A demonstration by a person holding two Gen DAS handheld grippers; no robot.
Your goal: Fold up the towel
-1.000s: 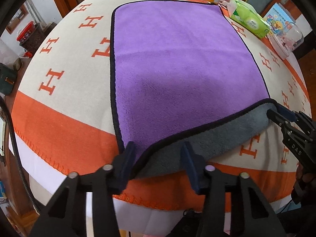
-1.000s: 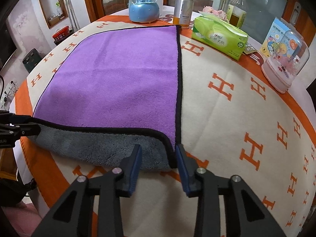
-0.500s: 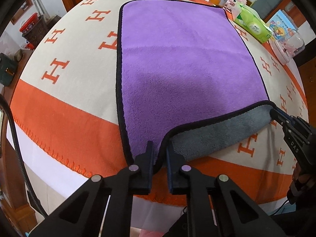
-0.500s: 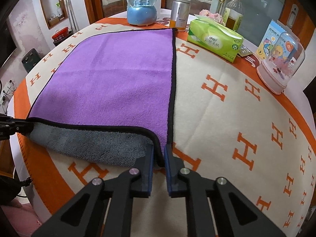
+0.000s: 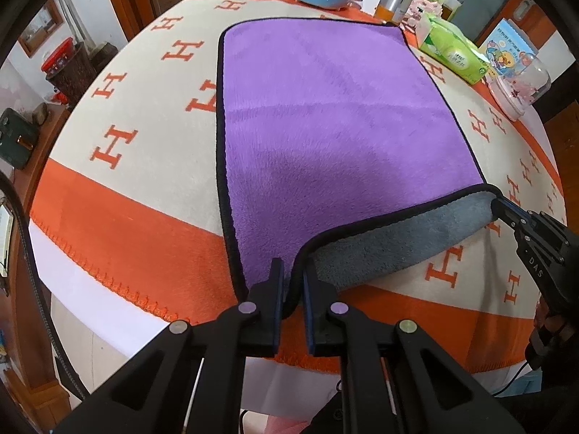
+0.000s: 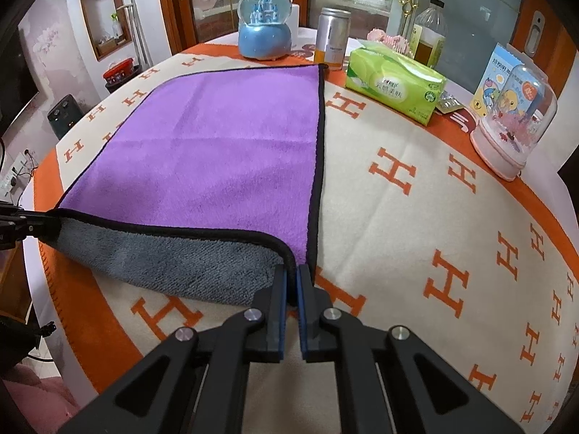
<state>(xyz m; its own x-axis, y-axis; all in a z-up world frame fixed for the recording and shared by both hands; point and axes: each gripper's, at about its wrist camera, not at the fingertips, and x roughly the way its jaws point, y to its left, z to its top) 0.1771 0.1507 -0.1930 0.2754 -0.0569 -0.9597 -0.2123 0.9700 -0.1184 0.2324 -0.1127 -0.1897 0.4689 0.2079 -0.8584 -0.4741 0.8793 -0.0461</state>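
Purple on top and grey beneath, the towel [image 5: 325, 137] lay spread on the orange-and-cream tablecloth [image 6: 434, 217], its near edge raised and showing the grey underside. Both grippers were clamped on its near corners: the left gripper [image 5: 290, 275] pinched the near left corner, the right gripper [image 6: 292, 278] the near right one, fingers narrowed on the black hem

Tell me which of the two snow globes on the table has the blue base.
The castle snow globe, at the far edge beyond the purple towel. The other globe, at the right, has a pink base.
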